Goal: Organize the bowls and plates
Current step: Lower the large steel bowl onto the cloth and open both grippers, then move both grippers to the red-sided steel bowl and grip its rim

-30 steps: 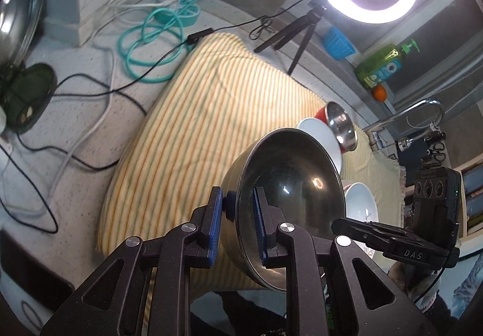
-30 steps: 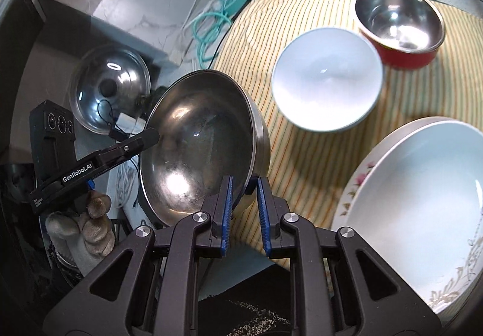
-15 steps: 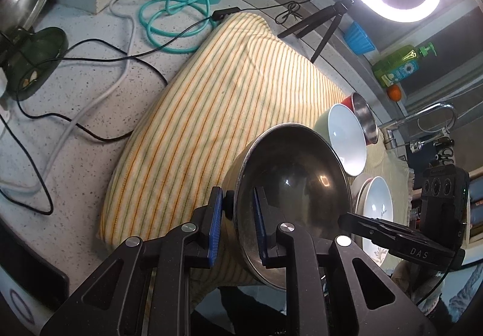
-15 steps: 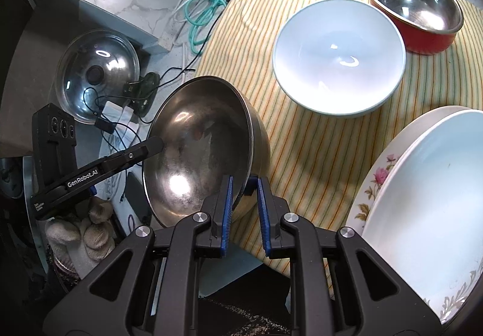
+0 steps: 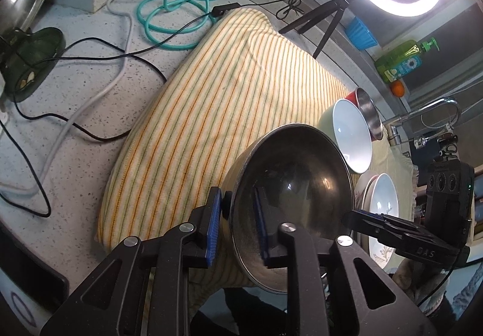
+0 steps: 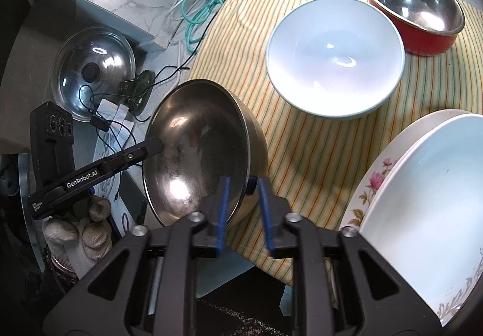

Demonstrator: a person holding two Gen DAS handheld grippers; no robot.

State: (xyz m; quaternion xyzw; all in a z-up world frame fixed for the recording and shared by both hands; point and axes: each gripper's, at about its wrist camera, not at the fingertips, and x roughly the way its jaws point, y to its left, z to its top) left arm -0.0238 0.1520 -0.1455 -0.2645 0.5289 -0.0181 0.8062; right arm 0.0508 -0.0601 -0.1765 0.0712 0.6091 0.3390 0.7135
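Here the steel bowl (image 5: 289,203) sits tilted on the near edge of the striped cloth (image 5: 229,100), with a gripper at each side of its rim. The left gripper (image 5: 235,224) has the rim between its jaws, which are opening; the pads look just off the metal. The right gripper (image 6: 243,209) is opening too, with clear gaps around the rim. At 1 o'clock from the steel bowl, in the right wrist view, stand the white bowl (image 6: 335,55) and the red bowl (image 6: 416,9); the flowered plates (image 6: 416,185) lie at 3 o'clock.
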